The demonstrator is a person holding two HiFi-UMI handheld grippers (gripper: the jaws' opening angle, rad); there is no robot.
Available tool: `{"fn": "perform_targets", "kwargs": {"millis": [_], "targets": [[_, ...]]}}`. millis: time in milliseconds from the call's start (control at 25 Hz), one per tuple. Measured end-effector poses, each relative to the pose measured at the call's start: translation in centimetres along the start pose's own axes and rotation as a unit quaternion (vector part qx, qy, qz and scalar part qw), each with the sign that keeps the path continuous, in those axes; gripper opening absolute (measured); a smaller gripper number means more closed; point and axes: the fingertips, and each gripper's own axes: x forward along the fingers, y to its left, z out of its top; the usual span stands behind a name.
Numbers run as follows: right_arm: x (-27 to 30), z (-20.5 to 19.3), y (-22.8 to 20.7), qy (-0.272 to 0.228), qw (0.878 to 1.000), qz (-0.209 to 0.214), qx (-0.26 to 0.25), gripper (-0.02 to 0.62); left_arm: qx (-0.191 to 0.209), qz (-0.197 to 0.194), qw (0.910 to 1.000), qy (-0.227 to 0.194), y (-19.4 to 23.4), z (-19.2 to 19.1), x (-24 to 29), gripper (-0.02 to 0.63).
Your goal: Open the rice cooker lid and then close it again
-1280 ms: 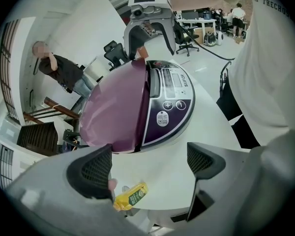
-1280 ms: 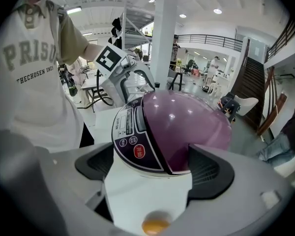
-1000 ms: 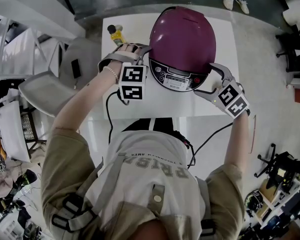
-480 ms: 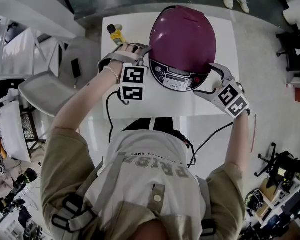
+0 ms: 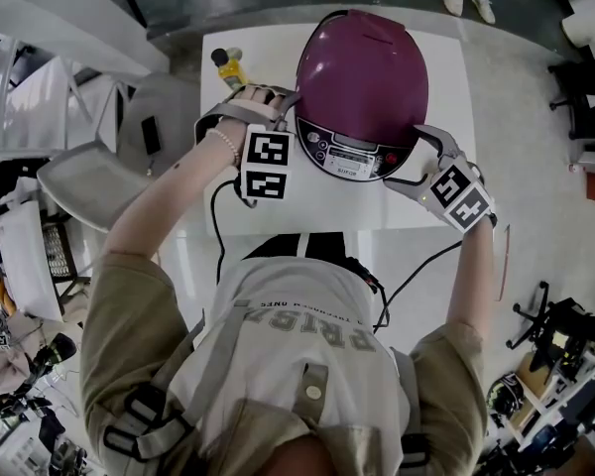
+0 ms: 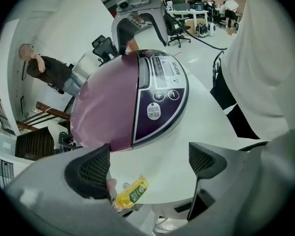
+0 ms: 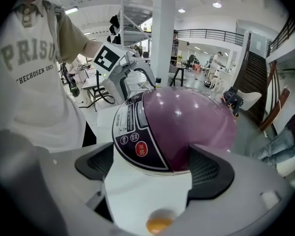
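Purple rice cooker (image 5: 362,82), lid shut, stands at the middle of the white bench (image 5: 327,201). Left claw (image 6: 148,163) gapes wide, empty, by its left flank; right claw (image 7: 152,166) likewise wide and empty at its right near side. A yellow bottle (image 5: 231,67) lies far left.
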Motion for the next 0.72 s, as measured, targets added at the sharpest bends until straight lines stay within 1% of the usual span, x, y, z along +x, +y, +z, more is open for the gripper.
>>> {"fn": "perform_targets", "kwargs": {"millis": [320,560,720], "targets": [[-0.12,0.03,-0.11,0.008,1.000,0.008,0.015,0.446,0.009,-0.007,0.9999,0.012,-0.08,-0.10,0.03,0.512],[-0.02,-0.14,-0.08,0.015,1.000,0.007,0.001,0.446,-0.011,-0.012,0.9999,-0.003,-0.03,0.14,-0.02,0.512],[-0.17,0.10,0.12,-0.003,1.000,0.006,0.009,0.446,-0.038,-0.017,0.9989,-0.023,0.05,0.45,-0.26,0.512]]}}
